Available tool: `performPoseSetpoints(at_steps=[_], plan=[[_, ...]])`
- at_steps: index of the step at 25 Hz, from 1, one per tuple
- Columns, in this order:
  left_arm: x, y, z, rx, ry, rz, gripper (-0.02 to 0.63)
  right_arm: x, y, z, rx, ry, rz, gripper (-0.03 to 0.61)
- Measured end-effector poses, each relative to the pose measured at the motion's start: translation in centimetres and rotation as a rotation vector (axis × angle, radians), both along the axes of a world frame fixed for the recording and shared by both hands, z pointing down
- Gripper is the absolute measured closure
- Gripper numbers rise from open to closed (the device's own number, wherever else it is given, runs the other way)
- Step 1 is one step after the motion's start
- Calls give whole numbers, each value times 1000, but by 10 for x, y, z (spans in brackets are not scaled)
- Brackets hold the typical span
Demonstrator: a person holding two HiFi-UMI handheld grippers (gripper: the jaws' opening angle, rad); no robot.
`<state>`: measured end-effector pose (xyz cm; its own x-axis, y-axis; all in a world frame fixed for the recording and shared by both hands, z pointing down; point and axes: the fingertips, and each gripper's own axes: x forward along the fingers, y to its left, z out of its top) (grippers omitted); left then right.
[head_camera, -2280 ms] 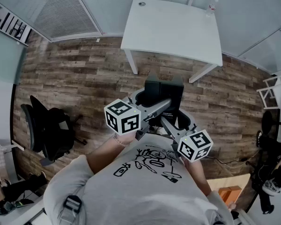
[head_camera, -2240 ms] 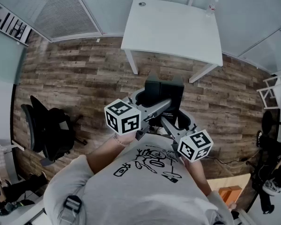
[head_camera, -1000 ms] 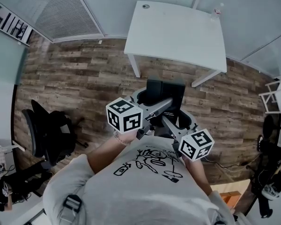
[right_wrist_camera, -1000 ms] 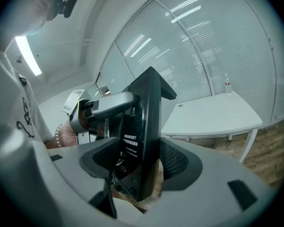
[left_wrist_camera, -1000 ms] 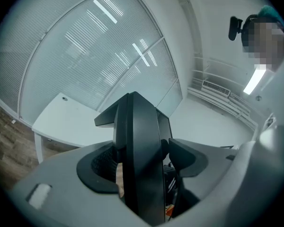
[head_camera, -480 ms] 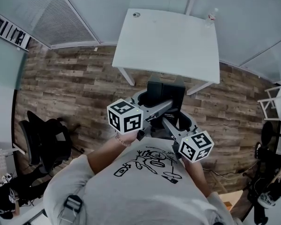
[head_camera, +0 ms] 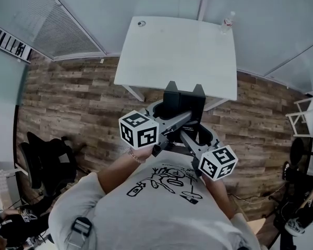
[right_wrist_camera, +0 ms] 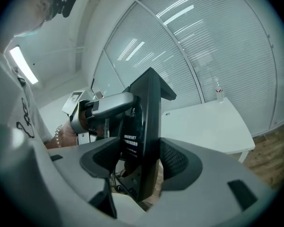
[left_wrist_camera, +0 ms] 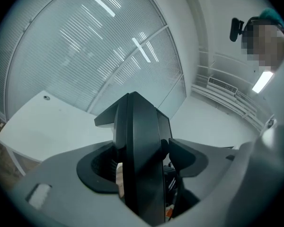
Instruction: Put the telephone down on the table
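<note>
Black telephone [head_camera: 183,99] aloft, white table [head_camera: 177,51], wood floor [head_camera: 73,103]

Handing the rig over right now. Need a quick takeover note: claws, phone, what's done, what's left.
Left claw: shut on the telephone, one side.
Right claw: shut on its other side.
Telephone: in the air between both claws, at the near edge of the white table. A bottle stands at the far right corner.
Done: phone gripped.
Left: set it on the table top, open both claws.

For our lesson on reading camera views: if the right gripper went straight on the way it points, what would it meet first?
The right gripper is shut on the black telephone; beyond it, the white table probably comes first, though depth is unclear.
</note>
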<state>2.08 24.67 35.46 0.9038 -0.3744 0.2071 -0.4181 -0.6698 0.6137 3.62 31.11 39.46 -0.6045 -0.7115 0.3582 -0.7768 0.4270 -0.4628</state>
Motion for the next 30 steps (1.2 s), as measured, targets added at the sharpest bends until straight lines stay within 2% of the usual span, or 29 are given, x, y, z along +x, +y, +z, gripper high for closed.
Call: performPoseSetpoints(at_steps=[5, 16, 23, 30], plan=[[17, -12, 2, -9, -3, -9, 287, 18, -12, 1, -7, -3, -7, 328], [21, -51, 15, -41, -4, -21, 287, 22, -49, 12, -36, -14, -13, 328], [22, -101, 16, -39, -4, -14, 287, 22, -100, 12, -42, -18, -6, 328], [13, -175, 17, -43, -5, -28, 287, 14, -174, 13, -52, -18, -22, 330]])
